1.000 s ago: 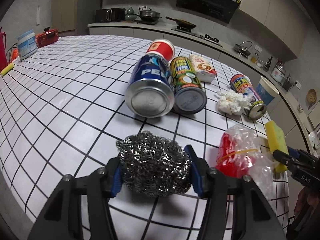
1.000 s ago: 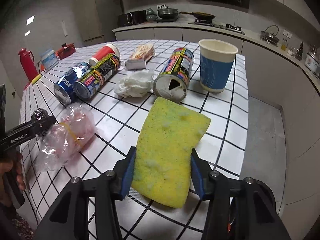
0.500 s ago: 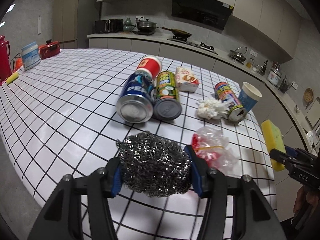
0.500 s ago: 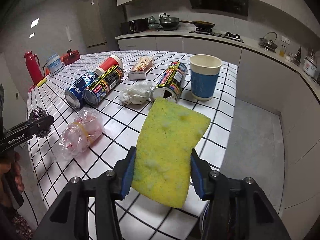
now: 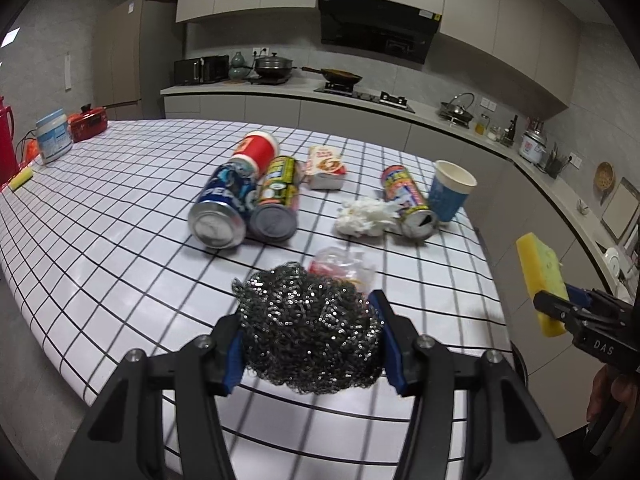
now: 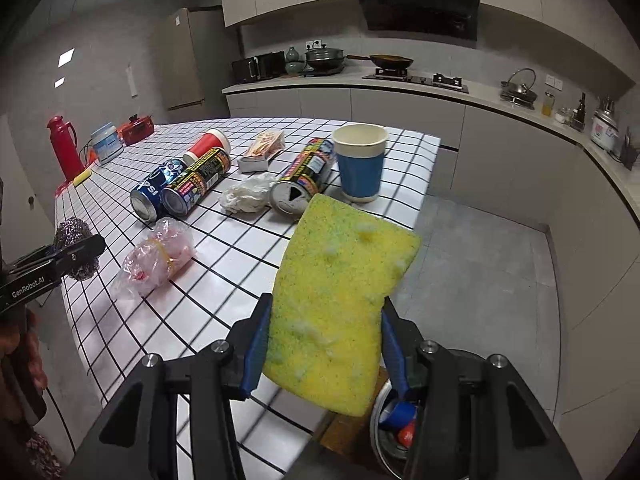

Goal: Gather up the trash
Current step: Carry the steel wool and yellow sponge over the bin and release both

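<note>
The white table (image 5: pixel 100 216) with its black grid carries the trash, and both grippers hover off its near edge – the right gripper (image 6: pixel 325 344) has its blue-padded fingers (image 6: pixel 256 344) pinched on a porous yellow sponge (image 6: pixel 340 300) flecked with green, held upright over the floor beside the table corner, above a round bin (image 6: pixel 390 432) that is mostly hidden. The left gripper (image 5: pixel 312 340), marked "GenRobot.AI" on its side in the right wrist view, clamps a tangled ball of steel wool (image 5: pixel 310 326) between its pads. On the table lie a blue Pepsi can (image 5: pixel 222 208) touching a yellow-green can (image 5: pixel 276 204), both on their sides, with a red paper cup (image 5: pixel 256 150) behind them; a third printed can (image 5: pixel 408 200) rests just beside an upright blue paper cup (image 5: pixel 450 194). A crumpled white tissue (image 5: pixel 364 220) sits against that can – a small carton (image 5: pixel 326 164) lies farther back, and a clear plastic bag (image 6: pixel 158 258) with red contents lies nearest the steel wool
</note>
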`<state>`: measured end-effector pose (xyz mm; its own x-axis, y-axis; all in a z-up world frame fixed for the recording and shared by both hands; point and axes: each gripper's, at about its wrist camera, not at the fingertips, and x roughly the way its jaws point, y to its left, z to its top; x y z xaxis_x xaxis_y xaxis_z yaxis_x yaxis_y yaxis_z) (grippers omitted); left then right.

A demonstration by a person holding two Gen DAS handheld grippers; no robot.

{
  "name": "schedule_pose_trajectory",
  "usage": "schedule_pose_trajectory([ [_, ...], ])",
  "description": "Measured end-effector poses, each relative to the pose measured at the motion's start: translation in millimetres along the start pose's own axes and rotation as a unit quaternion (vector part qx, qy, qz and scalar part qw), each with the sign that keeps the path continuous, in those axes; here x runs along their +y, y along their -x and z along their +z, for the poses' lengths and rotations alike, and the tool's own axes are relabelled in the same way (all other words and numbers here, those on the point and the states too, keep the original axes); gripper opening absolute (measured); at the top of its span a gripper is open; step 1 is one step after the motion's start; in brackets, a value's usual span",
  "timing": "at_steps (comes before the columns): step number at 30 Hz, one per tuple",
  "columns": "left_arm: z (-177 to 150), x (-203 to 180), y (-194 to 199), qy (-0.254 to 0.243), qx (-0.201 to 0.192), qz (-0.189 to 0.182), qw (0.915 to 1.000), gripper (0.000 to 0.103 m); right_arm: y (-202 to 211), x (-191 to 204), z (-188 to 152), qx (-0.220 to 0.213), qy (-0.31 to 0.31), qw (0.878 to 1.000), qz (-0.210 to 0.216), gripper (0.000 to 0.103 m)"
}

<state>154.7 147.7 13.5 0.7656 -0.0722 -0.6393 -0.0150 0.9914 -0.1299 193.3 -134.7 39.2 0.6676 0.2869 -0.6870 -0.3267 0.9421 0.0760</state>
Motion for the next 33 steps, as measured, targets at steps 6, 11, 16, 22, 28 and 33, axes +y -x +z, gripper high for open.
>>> schedule_pose_trajectory([
  [6, -5, -34, 5, -0.013, -0.003, -0.014, 0.9998, 0.056, 18, -25, -13, -0.001, -0.011, 1.0, -0.012, 0.052],
  [11, -10, -62, 4, -0.022, -0.001, -0.028, 0.9993, 0.056, 31, -50, -25, 0.001, -0.02, 1.0, -0.022, 0.052],
  [16, -15, -94, 0, -0.035, 0.003, -0.044, 0.9984, 0.056, 41, -74, -38, 0.004, -0.03, 0.999, -0.033, 0.052],
  [22, -20, -136, -10, -0.053, 0.014, -0.069, 0.9961, 0.056, 48, -107, -54, 0.015, -0.041, 0.998, -0.044, 0.052],
  [28, -29, -179, -20, -0.071, 0.026, -0.093, 0.9928, 0.056, 52, -140, -72, 0.029, -0.053, 0.997, -0.054, 0.052],
  [33, -37, -213, -28, -0.087, 0.037, -0.111, 0.9893, 0.056, 54, -168, -89, 0.039, -0.065, 0.995, -0.064, 0.052],
])
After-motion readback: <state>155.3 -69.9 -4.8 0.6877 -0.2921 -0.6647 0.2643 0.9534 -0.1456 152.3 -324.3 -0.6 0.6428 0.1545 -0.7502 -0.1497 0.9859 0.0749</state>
